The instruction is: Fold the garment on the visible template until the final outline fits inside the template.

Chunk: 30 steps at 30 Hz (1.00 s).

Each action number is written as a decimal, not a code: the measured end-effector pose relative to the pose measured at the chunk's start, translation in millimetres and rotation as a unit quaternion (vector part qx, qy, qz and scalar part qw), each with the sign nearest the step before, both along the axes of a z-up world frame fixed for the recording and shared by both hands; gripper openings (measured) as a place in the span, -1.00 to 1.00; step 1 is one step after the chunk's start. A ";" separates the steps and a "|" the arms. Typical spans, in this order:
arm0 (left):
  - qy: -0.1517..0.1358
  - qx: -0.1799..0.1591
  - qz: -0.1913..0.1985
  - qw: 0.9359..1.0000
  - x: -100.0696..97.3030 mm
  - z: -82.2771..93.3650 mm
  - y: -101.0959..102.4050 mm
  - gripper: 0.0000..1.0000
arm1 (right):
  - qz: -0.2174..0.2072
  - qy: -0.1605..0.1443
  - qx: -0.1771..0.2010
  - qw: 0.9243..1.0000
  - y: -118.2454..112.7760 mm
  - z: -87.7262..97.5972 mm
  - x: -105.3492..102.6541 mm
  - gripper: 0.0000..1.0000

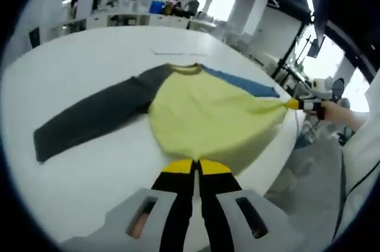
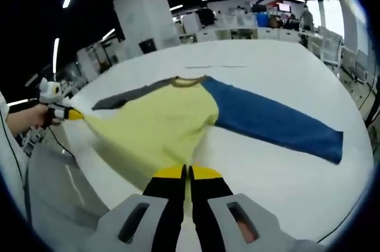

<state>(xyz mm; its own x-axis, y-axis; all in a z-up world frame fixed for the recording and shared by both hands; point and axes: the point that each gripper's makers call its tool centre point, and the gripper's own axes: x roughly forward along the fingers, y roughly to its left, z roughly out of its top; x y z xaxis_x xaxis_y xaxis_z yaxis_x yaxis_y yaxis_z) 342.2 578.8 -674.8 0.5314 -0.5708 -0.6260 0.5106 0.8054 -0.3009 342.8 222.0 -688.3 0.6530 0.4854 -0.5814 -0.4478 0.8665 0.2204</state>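
Observation:
A long-sleeved shirt (image 1: 202, 109) with a yellow body, a dark grey sleeve (image 1: 89, 115) and a blue sleeve (image 1: 243, 82) lies spread on the white table (image 1: 89, 56). My left gripper (image 1: 196, 164) is shut on the yellow hem at the near table edge. My right gripper (image 1: 295, 104) is shut on the hem's other corner and pulls it taut off the table's side. In the right gripper view the shirt (image 2: 160, 124) stretches from my right gripper (image 2: 187, 172) to the left gripper (image 2: 76, 115). Faint template lines (image 1: 172, 52) lie beyond the collar.
The table's rounded edge (image 1: 279, 157) drops to a grey floor near the hem. A person's hand (image 2: 27, 118) holds the left gripper. Office desks and people (image 1: 160, 8) stand far behind the table, with a white pillar (image 2: 142, 11) to one side.

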 end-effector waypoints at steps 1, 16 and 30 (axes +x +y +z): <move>0.000 -0.001 0.000 1.000 -0.4 0.8 -0.2 -1.00 | 0.000 0.000 0.001 1.000 -0.1 0.4 -1.5 -0.93; -0.001 0.008 -0.013 1.000 -1.8 11.5 -1.0 -1.00 | 0.012 -0.005 0.002 1.000 4.1 8.8 -7.7 -0.94; -0.005 0.014 -0.022 1.000 30.4 15.2 0.5 -1.00 | 0.022 -0.016 -0.002 1.000 3.9 12.3 28.3 -0.94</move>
<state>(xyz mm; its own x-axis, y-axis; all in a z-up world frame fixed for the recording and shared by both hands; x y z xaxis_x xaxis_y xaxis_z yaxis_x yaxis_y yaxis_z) 372.6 579.3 -659.6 0.5120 -0.5756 -0.6376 0.5484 0.7904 -0.2732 371.2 225.9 -676.0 0.6502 0.5116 -0.5617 -0.4916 0.8470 0.2023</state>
